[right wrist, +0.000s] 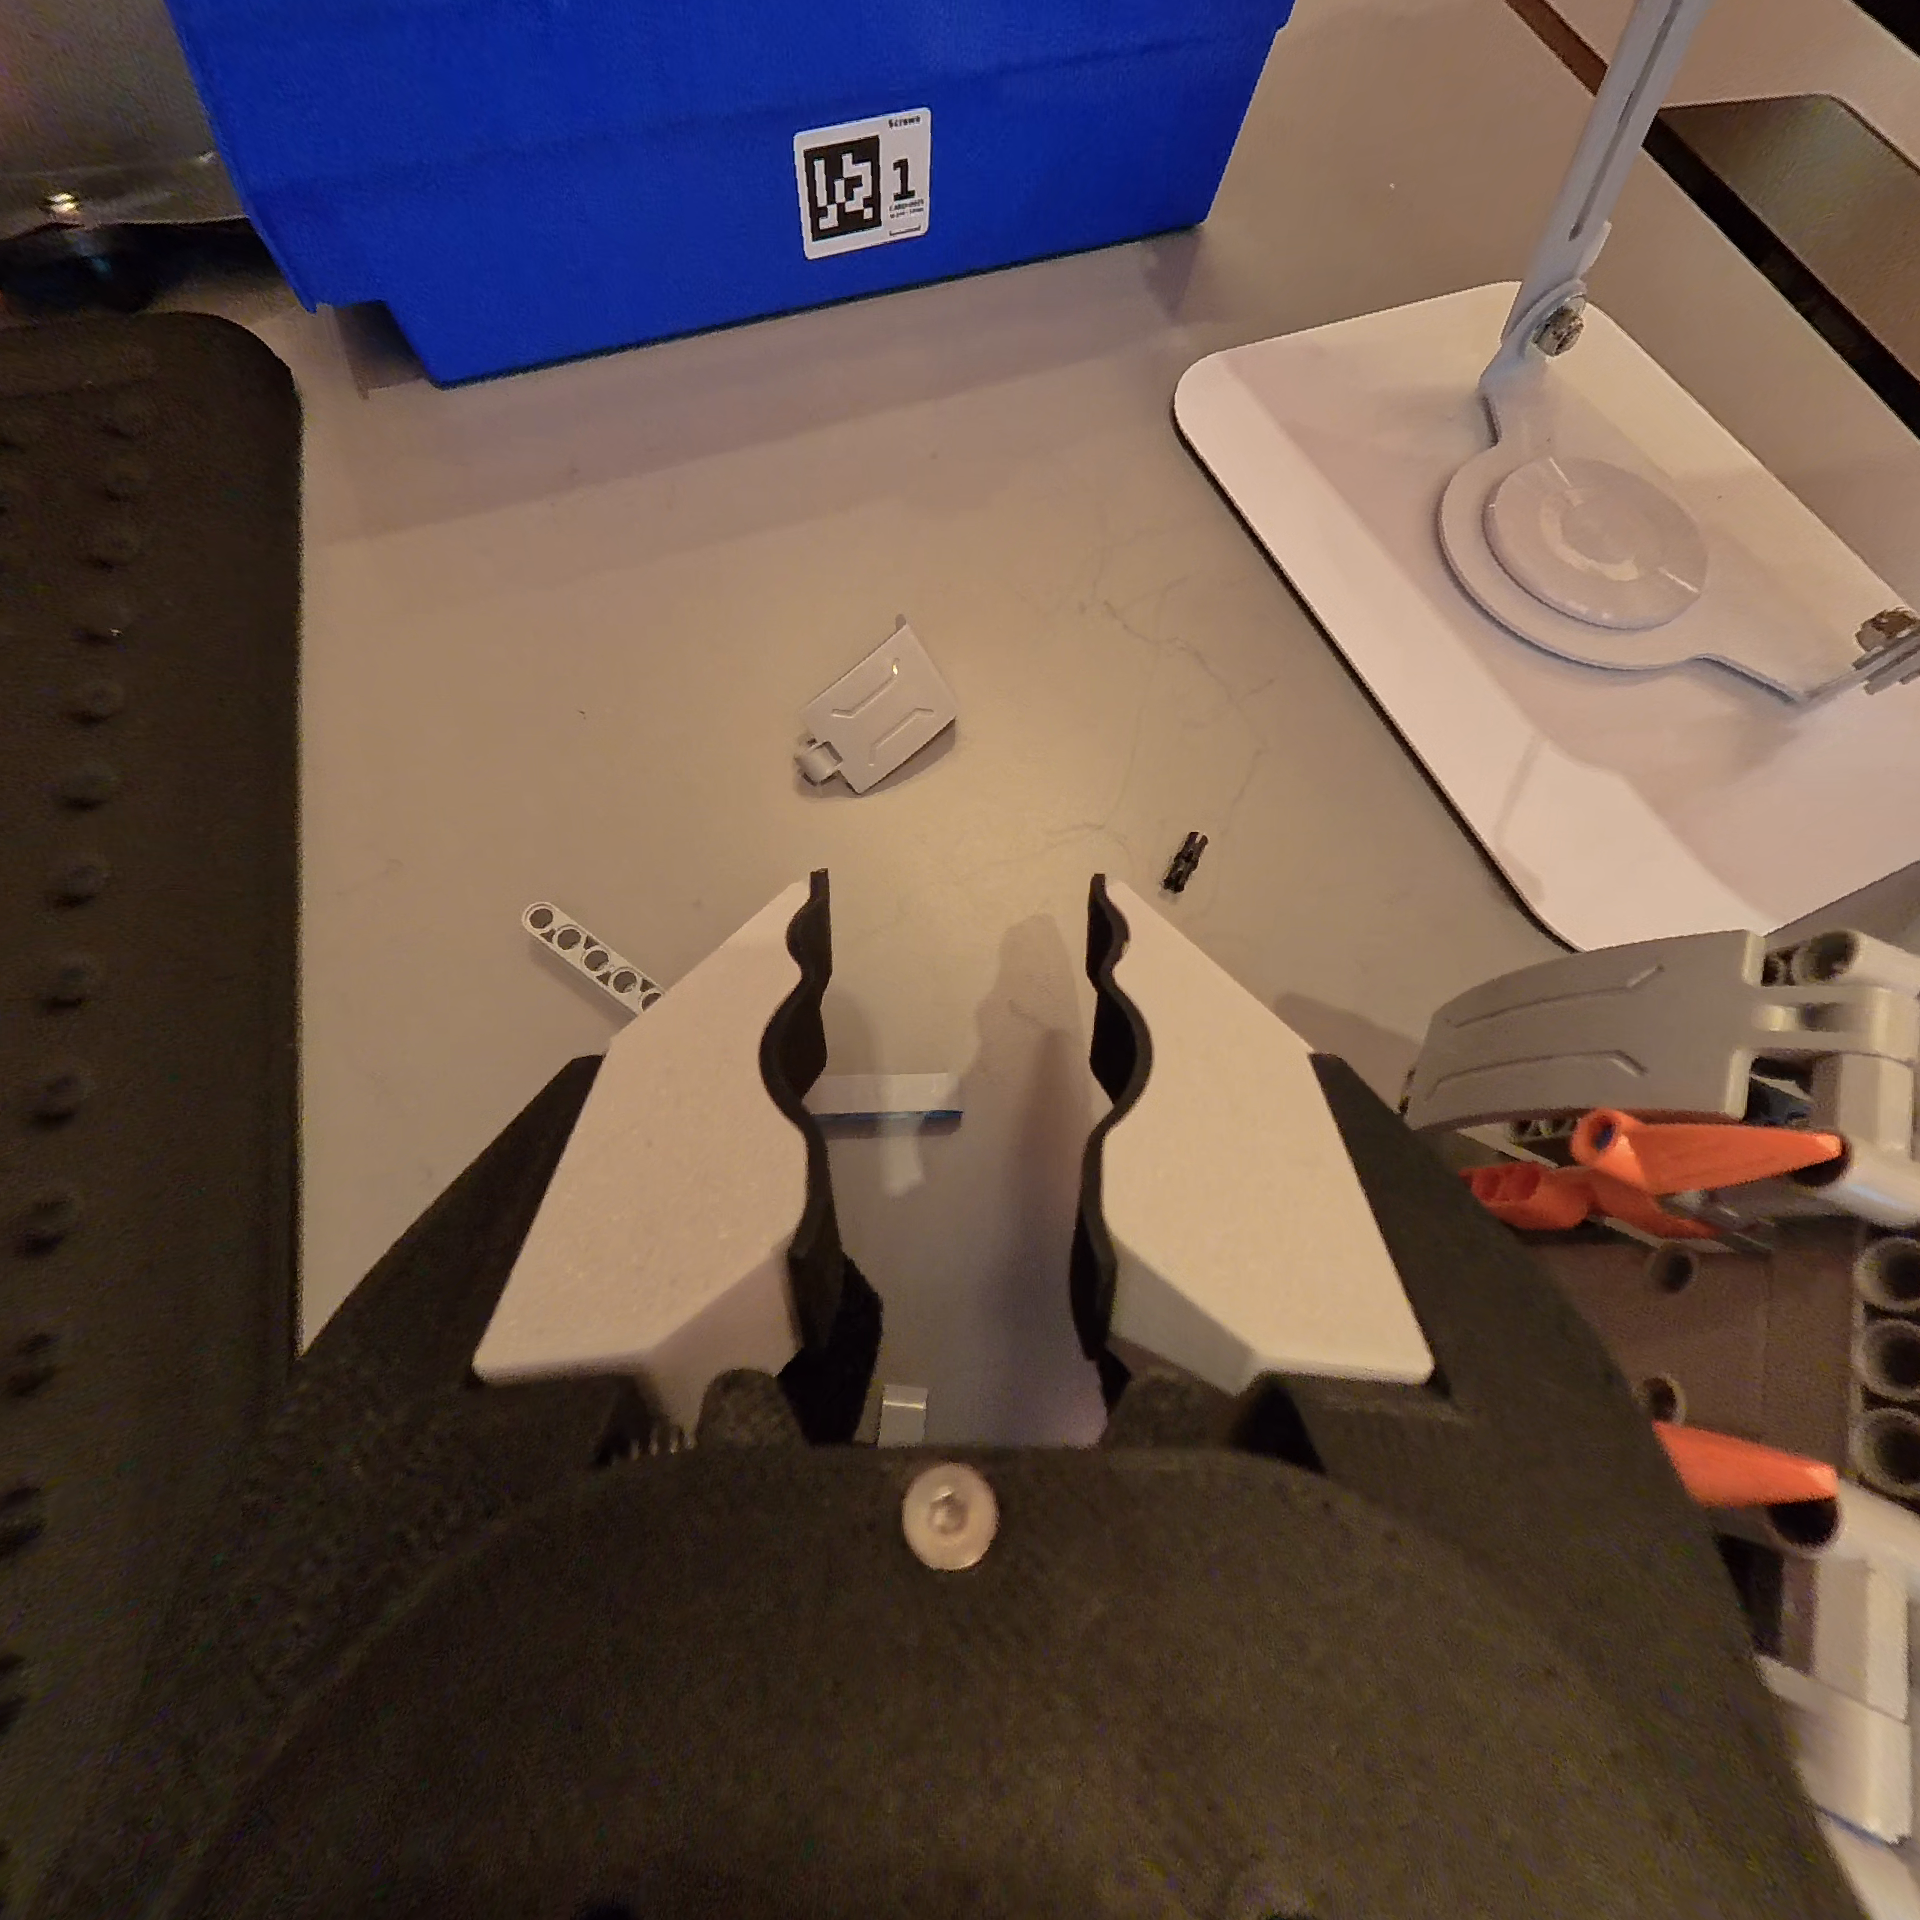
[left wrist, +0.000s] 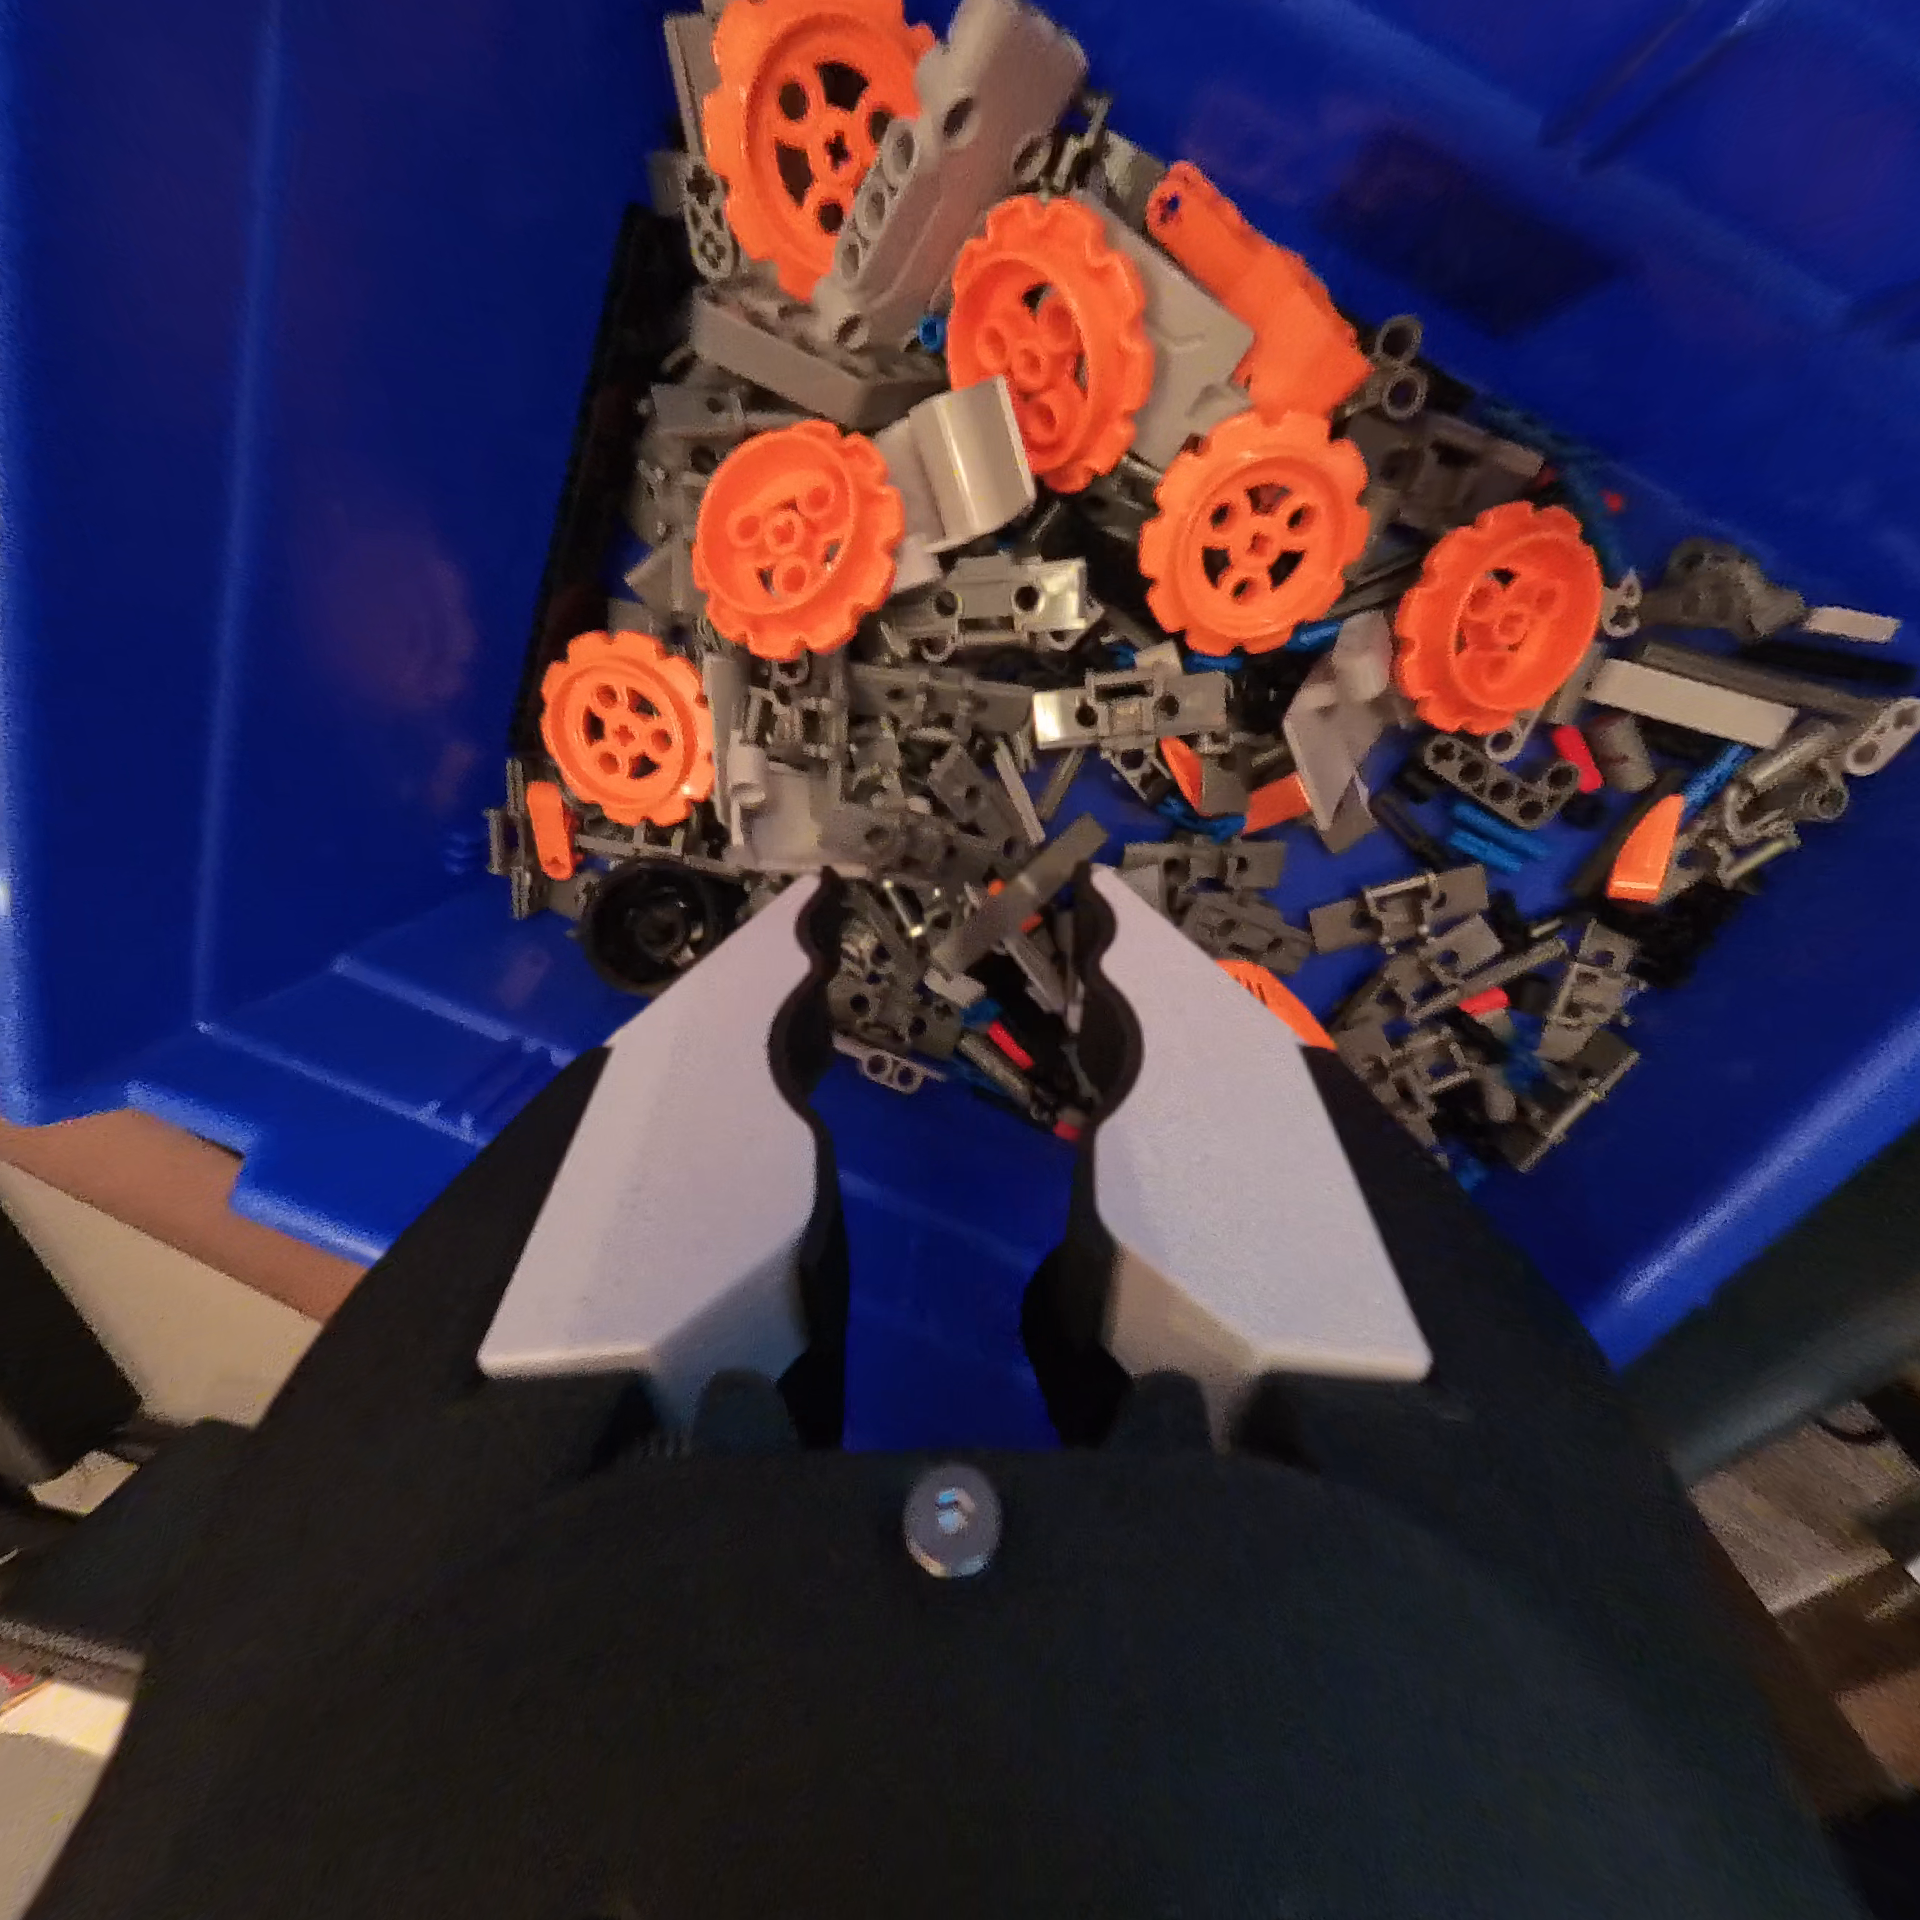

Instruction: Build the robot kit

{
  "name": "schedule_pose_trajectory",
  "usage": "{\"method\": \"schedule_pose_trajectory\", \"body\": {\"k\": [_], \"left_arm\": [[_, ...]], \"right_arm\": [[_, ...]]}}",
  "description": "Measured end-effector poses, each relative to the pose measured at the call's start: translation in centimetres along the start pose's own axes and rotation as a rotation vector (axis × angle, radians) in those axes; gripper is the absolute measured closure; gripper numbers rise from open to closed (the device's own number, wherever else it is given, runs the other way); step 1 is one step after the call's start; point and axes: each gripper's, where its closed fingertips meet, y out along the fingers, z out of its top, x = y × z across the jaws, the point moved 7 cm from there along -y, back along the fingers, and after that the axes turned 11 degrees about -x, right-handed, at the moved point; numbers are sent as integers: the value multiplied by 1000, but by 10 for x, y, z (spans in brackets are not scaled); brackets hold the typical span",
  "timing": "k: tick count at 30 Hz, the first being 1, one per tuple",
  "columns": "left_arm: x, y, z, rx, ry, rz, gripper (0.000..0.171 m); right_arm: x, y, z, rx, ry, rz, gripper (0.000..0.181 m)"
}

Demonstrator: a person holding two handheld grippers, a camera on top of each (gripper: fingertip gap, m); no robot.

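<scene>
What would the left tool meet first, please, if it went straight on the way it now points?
Most likely the small grey and black building pieces heaped in the blue bin, seen between the open left tool's tips. Depth is unclear, so contact may be near.

This looks like a hobby or lab workbench, though the dim, blurred views leave that unsure: a blue plastic bin (left wrist: 312, 520) heaped with grey and orange building-toy parts (left wrist: 1039, 644), a coded sticker (right wrist: 862, 184) on its wall at upper centre, and a white stand base (right wrist: 1455, 727) on the grey table (right wrist: 623, 644).
</scene>
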Motion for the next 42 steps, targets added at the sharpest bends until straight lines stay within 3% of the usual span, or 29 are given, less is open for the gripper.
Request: {"method": "schedule_pose_trajectory", "body": {"k": [3, 7, 12, 15, 17, 20, 26, 42], "left_arm": [[13, 1, -10, -67, 52, -90, 127], [21, 10, -20, -205, 74, -76, 129], [26, 26, -17, -269, 102, -67, 152], [24, 26, -8, -234, 107, -41, 162], [23, 20, 1, -147, 115, -49, 163], [18, 5, 9, -10, 95, -113, 153], [-7, -8, -11, -61, 1, -15, 149], [17, 17, -18, -278, 86, -20, 153]], "right_arm": [[0, 0, 0, 1, 0, 6, 134], [-1, -1, 1, 7, -1, 8, 134], [-1, -3, 1, 12, -2, 9, 134], [-1, -2, 1, 8, -1, 11, 134], [-1, -1, 0, 6, 1, 13, 134], [-1, -2, 0, 9, 4, 16, 135], [-1, -1, 0, 12, 6, 27, 135], [-4, -4, 2, 21, -14, 38, 136]]}}
